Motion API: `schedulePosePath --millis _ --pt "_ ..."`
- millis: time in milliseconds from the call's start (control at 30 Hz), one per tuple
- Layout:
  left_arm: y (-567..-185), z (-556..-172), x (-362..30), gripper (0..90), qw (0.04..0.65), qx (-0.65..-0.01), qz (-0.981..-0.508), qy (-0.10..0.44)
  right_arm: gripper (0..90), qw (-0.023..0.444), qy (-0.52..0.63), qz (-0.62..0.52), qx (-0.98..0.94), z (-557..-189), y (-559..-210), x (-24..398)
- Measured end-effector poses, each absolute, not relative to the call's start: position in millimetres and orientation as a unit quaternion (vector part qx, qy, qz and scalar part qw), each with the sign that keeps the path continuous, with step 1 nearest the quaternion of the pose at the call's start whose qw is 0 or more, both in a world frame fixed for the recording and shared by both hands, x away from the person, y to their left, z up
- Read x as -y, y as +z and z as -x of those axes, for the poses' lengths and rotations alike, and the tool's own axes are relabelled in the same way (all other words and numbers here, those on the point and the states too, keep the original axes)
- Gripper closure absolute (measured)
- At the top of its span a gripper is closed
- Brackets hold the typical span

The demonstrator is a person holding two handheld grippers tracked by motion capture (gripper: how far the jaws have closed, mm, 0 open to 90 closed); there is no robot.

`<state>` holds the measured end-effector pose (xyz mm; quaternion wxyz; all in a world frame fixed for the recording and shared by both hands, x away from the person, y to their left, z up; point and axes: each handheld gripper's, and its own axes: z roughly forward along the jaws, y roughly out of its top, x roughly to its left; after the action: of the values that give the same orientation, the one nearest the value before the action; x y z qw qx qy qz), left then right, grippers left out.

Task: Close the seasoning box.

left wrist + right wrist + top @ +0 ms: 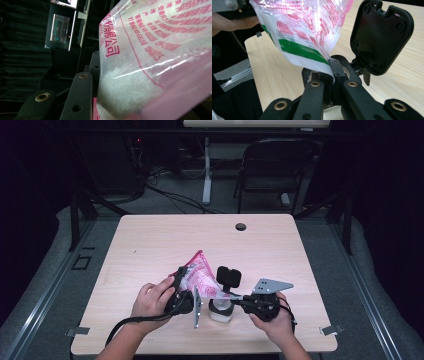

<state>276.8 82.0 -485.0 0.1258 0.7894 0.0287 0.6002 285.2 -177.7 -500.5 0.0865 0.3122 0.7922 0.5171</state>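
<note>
Person at the table [150, 240] is working a clear plastic bag [202, 277] printed in pink, tilted above a small white container [220, 312] with a black flip lid [229, 277] standing open.

Left gripper [181, 281] is holding the bag's upper body; in the left gripper view the film [150, 50] is bulging between the partly closed jaws, pressed against the inner one. White crystalline grains [120, 85] are sitting inside, coarse like sugar or salt.

Right gripper [332, 71] is pinching the bag's lower corner, jaws fully closed on the thin film just over the container's mouth [344, 68].

Step in hand, as I read it: steadying the bag corner over the opening, getting ready to pour or guide grains in. No grains seen falling.

Next move likely calls for keeping the corner directly above the mouth while the left hand [152, 300] is tipping the bag further; whether the corner is already cut open, I cannot tell.

Materials: bag is glossy, crinkled, limp, with a green band [299, 51] low on one face. Lid is matte moulded plastic, rounded-square. Tabletop is pale wood-grain laminate, smooth.
</note>
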Motion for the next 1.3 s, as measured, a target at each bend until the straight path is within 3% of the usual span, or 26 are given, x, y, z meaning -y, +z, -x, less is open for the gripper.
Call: schedulePosePath --millis 1300 --pt "-478.9 -270.0 -67.6 71.3 0.138 -0.015 -0.784 0.605 90.0 0.085 0.486 -0.337 -0.802 -290.9 -508.5 181.2"
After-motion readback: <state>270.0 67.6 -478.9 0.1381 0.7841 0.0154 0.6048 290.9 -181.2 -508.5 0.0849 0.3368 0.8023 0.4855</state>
